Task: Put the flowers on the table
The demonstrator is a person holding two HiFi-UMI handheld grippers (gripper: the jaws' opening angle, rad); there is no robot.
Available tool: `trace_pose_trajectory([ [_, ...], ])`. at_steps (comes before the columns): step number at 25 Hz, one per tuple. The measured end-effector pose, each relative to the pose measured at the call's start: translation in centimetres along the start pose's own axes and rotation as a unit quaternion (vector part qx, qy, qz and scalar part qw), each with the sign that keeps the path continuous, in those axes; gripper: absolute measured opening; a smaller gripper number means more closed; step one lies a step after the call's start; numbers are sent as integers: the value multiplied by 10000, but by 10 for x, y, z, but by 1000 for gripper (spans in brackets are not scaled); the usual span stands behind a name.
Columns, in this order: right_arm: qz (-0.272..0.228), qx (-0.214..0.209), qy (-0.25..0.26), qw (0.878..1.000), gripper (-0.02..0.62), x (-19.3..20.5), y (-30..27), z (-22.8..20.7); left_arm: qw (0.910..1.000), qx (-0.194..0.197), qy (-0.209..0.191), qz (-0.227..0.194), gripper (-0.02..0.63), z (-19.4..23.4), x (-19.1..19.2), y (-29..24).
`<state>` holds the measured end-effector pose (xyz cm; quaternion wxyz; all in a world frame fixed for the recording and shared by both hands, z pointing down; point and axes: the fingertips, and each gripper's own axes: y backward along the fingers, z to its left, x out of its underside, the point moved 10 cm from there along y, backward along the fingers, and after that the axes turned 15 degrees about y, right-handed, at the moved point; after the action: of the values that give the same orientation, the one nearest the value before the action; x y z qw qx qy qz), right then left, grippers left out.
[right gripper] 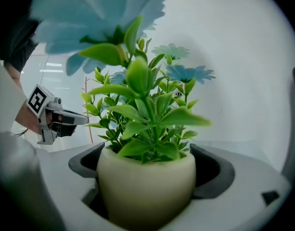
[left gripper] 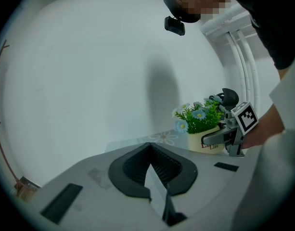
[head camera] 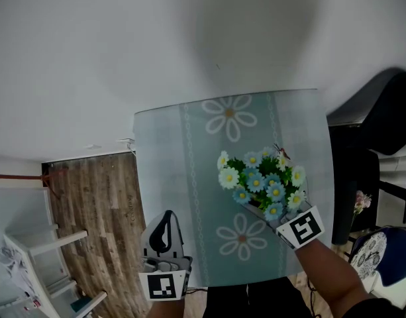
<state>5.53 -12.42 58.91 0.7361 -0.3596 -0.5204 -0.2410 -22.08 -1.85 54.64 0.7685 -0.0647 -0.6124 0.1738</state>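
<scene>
Holding the flowers (head camera: 262,184) with my right gripper (head camera: 279,218): in the right gripper view both jaws press against the sides of the cream pot (right gripper: 147,186), one dark pad on each side, with green leaves and blue and white daisies rising straight up, upright. From the head view the bunch is over the right half of the surface (head camera: 189,177), which carries a pale teal cloth (head camera: 302,131) with a daisy print, between the two big printed daisies. The left gripper view puts the pot low at the surface, but I can't tell if its base touches. There is red lettering on the pot, too small to read. My left gripper (head camera: 164,220) is at the near left edge of the surface, well apart from the flowers, with its jaws together and nothing between them. White wall (head camera: 189,38) behind, wood floor (head camera: 90,211) on the left, black chair (head camera: 381,118) on the right.
</scene>
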Motion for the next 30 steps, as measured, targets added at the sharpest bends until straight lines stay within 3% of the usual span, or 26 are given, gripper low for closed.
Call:
trace_pose_trajectory([
  [27,-53,189,224,9996,572,9,-3,9,10000,15,-51,-13,3,1,4,3],
  [30,-40,19,395,9992,572,8,1,12,10000,29,-47,-32,3,0,4,6],
])
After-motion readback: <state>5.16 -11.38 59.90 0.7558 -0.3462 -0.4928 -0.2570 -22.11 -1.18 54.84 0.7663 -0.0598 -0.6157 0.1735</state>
